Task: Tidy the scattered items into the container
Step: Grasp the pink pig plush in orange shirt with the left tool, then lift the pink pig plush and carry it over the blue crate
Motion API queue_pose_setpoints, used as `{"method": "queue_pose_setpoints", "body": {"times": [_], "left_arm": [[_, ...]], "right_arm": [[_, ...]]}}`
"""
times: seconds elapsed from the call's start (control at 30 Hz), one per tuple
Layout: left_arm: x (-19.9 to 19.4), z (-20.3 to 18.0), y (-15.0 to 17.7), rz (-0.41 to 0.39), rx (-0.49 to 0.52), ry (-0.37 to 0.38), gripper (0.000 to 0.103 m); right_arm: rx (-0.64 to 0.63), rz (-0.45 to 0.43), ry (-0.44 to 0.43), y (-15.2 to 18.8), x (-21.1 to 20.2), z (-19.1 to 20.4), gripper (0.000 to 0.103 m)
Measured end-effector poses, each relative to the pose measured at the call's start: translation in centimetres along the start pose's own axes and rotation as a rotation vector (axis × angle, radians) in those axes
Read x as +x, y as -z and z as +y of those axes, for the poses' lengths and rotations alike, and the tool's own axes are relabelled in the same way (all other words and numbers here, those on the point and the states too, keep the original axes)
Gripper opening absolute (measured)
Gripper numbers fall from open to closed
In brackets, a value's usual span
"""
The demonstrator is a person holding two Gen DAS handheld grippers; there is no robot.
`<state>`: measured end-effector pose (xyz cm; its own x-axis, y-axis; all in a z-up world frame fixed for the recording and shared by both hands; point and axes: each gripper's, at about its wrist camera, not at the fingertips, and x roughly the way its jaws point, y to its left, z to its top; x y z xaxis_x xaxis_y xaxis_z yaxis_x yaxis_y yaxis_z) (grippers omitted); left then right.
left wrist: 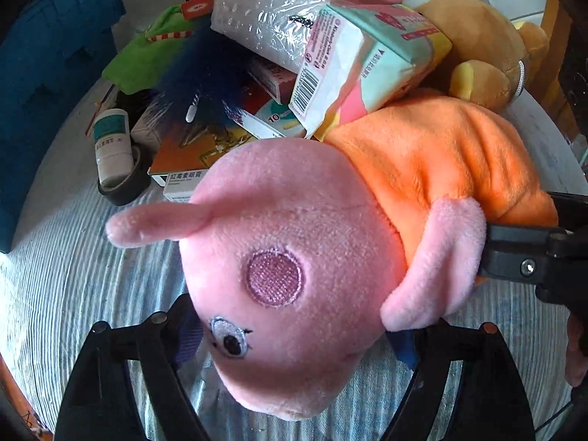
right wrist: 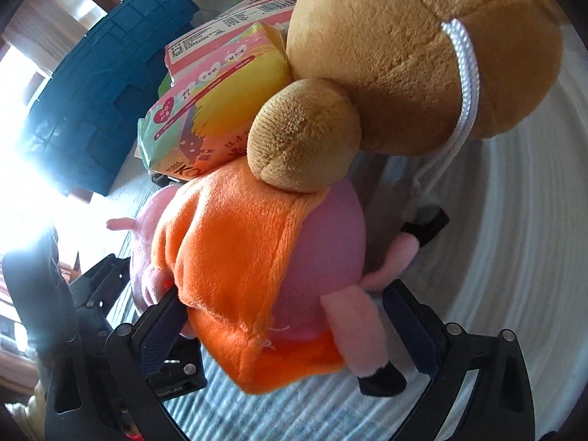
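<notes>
A pink pig plush [left wrist: 294, 257] in an orange dress [right wrist: 228, 257] lies on the striped cloth. My left gripper [left wrist: 294, 338] has its blue pads against both sides of the plush's head. My right gripper [right wrist: 286, 327] straddles the plush's body from the other end. Its left pad touches the dress, and the right pad stands beside a pink leg with no clear squeeze. In the left wrist view the right gripper's finger [left wrist: 514, 253] shows by the plush's arm. The blue crate [left wrist: 55, 55] [right wrist: 110, 84] stands at the back left.
A brown bear plush [right wrist: 404, 73] rests against the pig. Behind it lie a pastel pad package [left wrist: 367, 66], a bubble-wrapped parcel [left wrist: 264, 18], medicine boxes [left wrist: 183, 161], a white bottle [left wrist: 112, 143] in a tape roll, a blue feather toy [left wrist: 205, 73] and a green plush [left wrist: 147, 55].
</notes>
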<state>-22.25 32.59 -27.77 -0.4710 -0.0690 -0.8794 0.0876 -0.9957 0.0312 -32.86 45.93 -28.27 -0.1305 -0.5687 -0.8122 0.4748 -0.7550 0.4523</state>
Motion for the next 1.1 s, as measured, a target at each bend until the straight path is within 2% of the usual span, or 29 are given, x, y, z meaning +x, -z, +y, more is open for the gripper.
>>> {"method": "queue_pose_setpoints", "body": {"times": [0.07,0.1,0.2,0.37,0.5,0.8,0.93,1.1], "left_arm": [[-0.4,-0.1,0.2,-0.01,-0.002,-0.012,0.076],[-0.7,-0.2,0.3,-0.014,0.0,-0.02,0.076],[-2.6,-0.4,0.7,-0.042,0.002,-0.025,0.076],[-8.2,-1.0,1.2,-0.127,0.024,-0.042,0.076],[-12.0,-1.1,-1.3,-0.211,0.016,-0.072,0.076],[-20.9,2.8,-3.6,-0.393,0.012,-0.147,0.076],[-23.9,4.9,-3.7,-0.447,0.004,-0.151,0.076],[-27.0,9.2,-3.5,-0.487,0.008,-0.146,0.076]], "right_arm": [[-0.023,-0.016,0.002,0.0,0.0,0.6,0.099],[-0.035,-0.025,-0.007,0.1,-0.3,1.0,0.088],[-0.091,-0.065,0.024,0.8,-2.1,2.6,0.086],[-0.118,-0.129,-0.011,1.6,-6.5,4.2,0.085],[-0.175,-0.203,-0.044,1.7,-10.3,7.1,0.081],[-0.273,-0.374,-0.067,-0.3,-16.1,15.6,0.081],[-0.297,-0.416,-0.066,-0.2,-18.8,18.4,0.081],[-0.308,-0.469,-0.051,-0.9,-19.0,23.1,0.081]]}}
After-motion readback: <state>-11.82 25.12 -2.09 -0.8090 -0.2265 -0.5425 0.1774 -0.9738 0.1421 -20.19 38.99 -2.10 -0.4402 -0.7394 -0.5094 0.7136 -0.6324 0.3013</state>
